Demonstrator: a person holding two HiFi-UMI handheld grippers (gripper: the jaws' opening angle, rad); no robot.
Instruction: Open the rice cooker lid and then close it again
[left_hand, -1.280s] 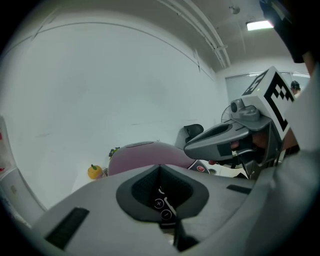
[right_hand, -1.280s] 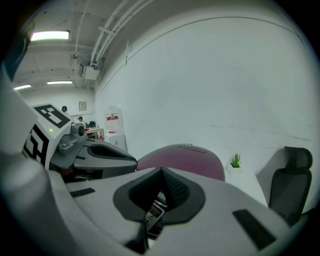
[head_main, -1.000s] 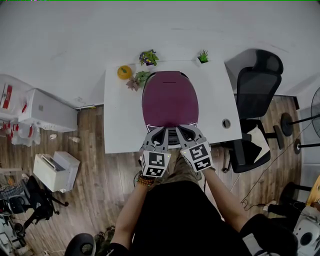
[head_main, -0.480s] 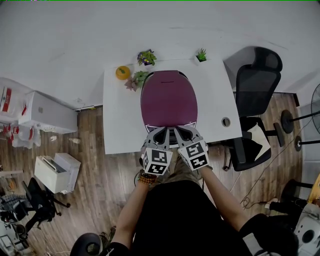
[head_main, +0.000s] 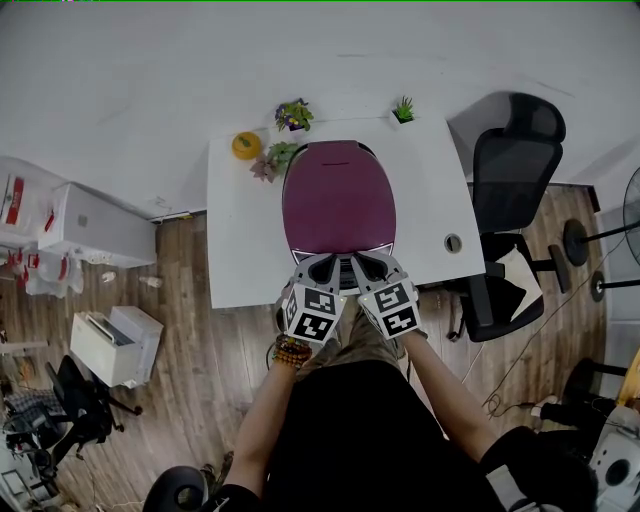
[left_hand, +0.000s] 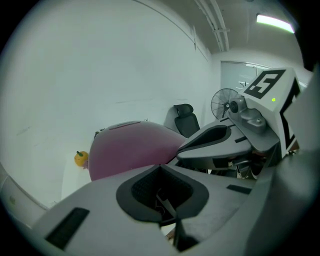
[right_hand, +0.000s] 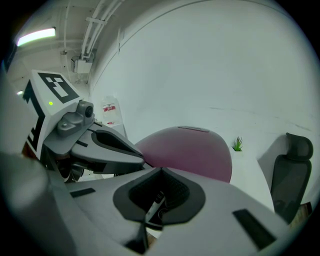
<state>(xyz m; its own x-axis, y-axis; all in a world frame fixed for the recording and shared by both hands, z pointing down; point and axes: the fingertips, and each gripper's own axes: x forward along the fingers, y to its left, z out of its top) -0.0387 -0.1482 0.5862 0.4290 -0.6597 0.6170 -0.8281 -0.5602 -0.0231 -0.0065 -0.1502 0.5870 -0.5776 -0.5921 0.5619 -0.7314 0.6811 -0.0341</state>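
The rice cooker (head_main: 338, 198) stands on the white table (head_main: 240, 240), its rounded purple lid down. Both grippers sit side by side at its near front edge. My left gripper (head_main: 323, 264) is shut with nothing between its jaws, and so is my right gripper (head_main: 364, 262). In the left gripper view the shut jaws (left_hand: 161, 167) point at the purple lid (left_hand: 131, 146), with the right gripper (left_hand: 215, 140) alongside. The right gripper view shows its shut jaws (right_hand: 161, 170) before the lid (right_hand: 192, 150) and the left gripper (right_hand: 107, 145) beside them. The cooker's front latch is hidden behind the jaws.
Behind the cooker stand an orange ornament (head_main: 246, 145), a succulent (head_main: 270, 160) and two small potted plants (head_main: 295, 113) (head_main: 403, 108). A black office chair (head_main: 510, 170) is right of the table. White boxes (head_main: 100, 222) and a printer (head_main: 112, 343) lie on the floor at left.
The left gripper has tilted a little, its marker cube shifting slightly up toward the cooker. The right gripper and the lid stay as they were.
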